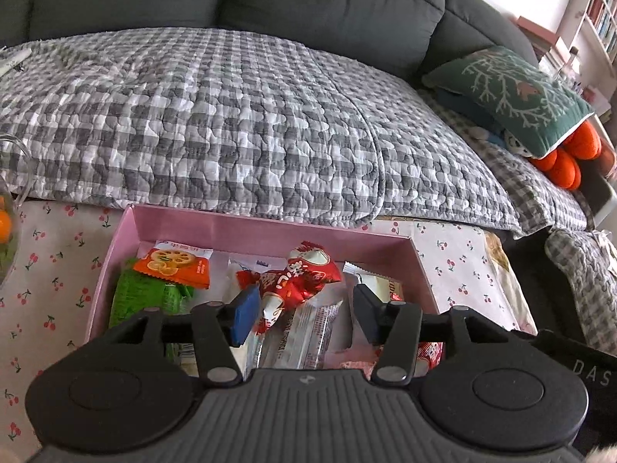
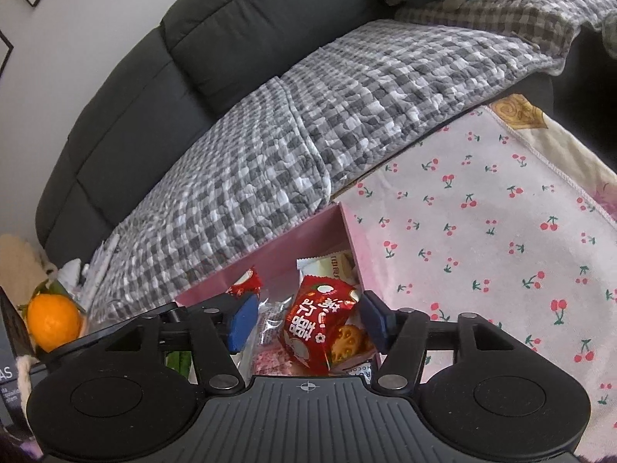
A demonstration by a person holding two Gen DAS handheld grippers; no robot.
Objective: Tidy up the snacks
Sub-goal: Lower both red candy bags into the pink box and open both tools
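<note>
Pink box (image 1: 266, 227) filled with snacks, left gripper (image 1: 304, 314) held parted above a red packet (image 1: 297, 281), nothing gripped, right gripper (image 2: 308, 322) parted around a red packet (image 2: 318, 322), pads not pressed on it.

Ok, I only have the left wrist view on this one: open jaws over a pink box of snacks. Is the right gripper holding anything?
Observer: No. The right gripper is open over the pink cardboard box. A red foil snack packet lies between its fingers, unclamped.
Operator: Where in the box does that packet lie?
Observer: At the right-hand end, just in front of a white wrapped bar in the far corner.
Operator: And the orange blob at my left edge?
Observer: A whole round orange fruit with a green leaf.
</note>
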